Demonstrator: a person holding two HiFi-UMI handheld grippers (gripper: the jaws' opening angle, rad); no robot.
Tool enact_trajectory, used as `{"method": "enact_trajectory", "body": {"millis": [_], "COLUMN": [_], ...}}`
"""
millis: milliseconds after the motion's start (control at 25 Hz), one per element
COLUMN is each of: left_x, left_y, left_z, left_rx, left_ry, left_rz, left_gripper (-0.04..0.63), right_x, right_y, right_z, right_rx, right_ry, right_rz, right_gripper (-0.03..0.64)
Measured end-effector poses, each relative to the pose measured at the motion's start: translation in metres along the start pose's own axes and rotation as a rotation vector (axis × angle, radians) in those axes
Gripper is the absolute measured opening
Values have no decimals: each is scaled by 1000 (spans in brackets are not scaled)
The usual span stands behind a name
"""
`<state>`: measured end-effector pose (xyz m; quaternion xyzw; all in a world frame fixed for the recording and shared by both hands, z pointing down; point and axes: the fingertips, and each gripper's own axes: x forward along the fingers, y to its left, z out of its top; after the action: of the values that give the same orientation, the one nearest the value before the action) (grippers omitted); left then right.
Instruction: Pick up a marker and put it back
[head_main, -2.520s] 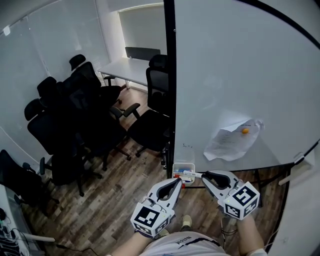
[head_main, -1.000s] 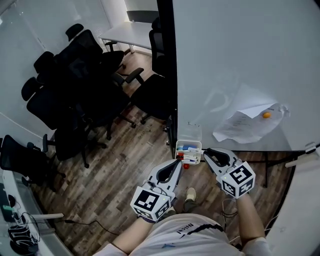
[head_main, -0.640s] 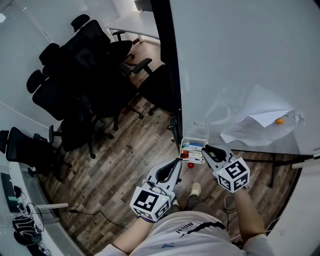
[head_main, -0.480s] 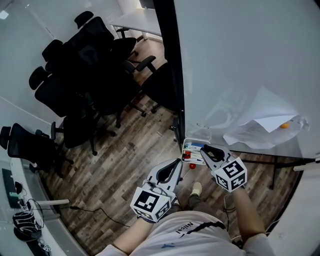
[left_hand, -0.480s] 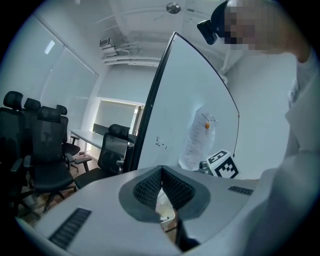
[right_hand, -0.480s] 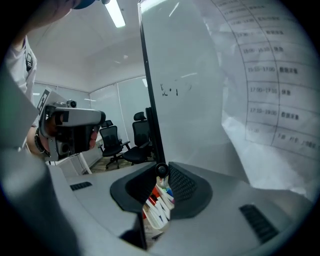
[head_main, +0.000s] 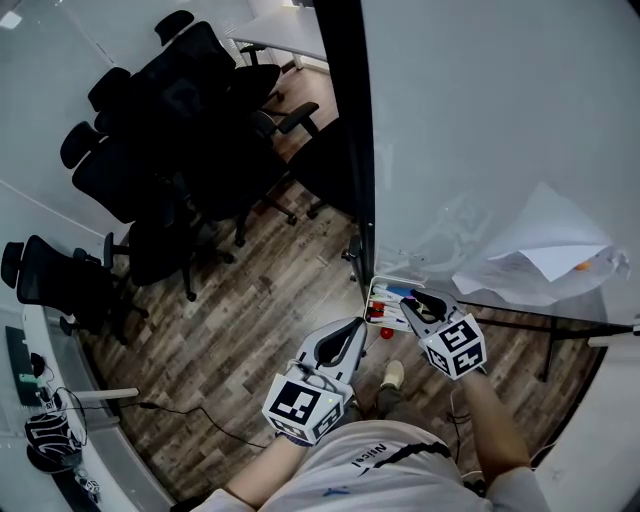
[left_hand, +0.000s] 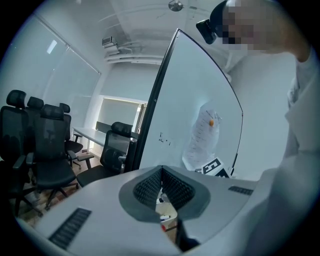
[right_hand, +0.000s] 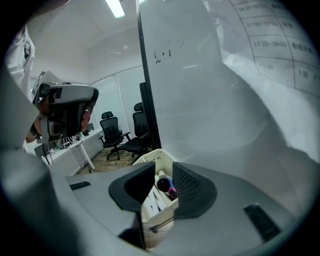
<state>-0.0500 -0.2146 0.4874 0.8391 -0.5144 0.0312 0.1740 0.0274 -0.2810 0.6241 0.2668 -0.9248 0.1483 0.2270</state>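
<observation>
Right gripper view first: my right hand-held gripper (right_hand: 163, 172) has its jaws standing apart, and they've just been opening. Right in the gap ahead of them sits the white tray (right_hand: 150, 159), with a dark-capped marker (right_hand: 163, 185) poking its round end back at me. That cap shows between the jaws, but neither pad is pressing on it, so nothing's gripped yet.

Now the key bit: the marker lies straight ahead and a touch below my right jaws. With the cap facing me and the white barrels beside it running away into the tray, I'd judge its long axis goes roughly along my line of reach, not across it. So I reckon I'll have to pinch the cap end from its two sides.

Over to the head view: the tray hangs at the lower corner of the whiteboard (head_main: 480, 120), and my right jaws are just at its right rim. My left hand-held gripper (head_main: 357, 326) hangs lower and to the left, below the tray and apart from it, close to a small red thing (head_main: 385, 332) under the box. Its own camera shows the jaw tips meeting with nothing between them, the tray only peeking through the hollow behind.

So the right hand is clearly the nearer one, and this pick looks like its job. The risk I see is nudging the neighbouring markers, they're packed close.
</observation>
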Motion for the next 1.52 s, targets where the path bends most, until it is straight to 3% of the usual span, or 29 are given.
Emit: {"method": "enact_trajectory", "body": {"millis": [440,800,1000,1200,1520], "left_x": [11,10,3,-9,-38], "left_y": [-17,-36,-42,-51,-68], "left_z": [5,16,22,29,37], "left_rx": [17,43,54,63,80], "left_ry": [-3,-24,-39,-60,-79], "left_rz": [-69,-137,-163,-192,-239], "left_gripper": [11,11,11,11,11], "right_x": [-40,-86,-112,-140,-158], "right_y": [-9,21,48,72,105], "right_z": [19,72,102,127,132], "right_rx": [-96,-21,48,62,82], "right_ry": [-26,-186,-293,-372,-426], "right_rz": [-127,-128,-117,-131,-157], "right_gripper": [103,101,48,35,18]}}
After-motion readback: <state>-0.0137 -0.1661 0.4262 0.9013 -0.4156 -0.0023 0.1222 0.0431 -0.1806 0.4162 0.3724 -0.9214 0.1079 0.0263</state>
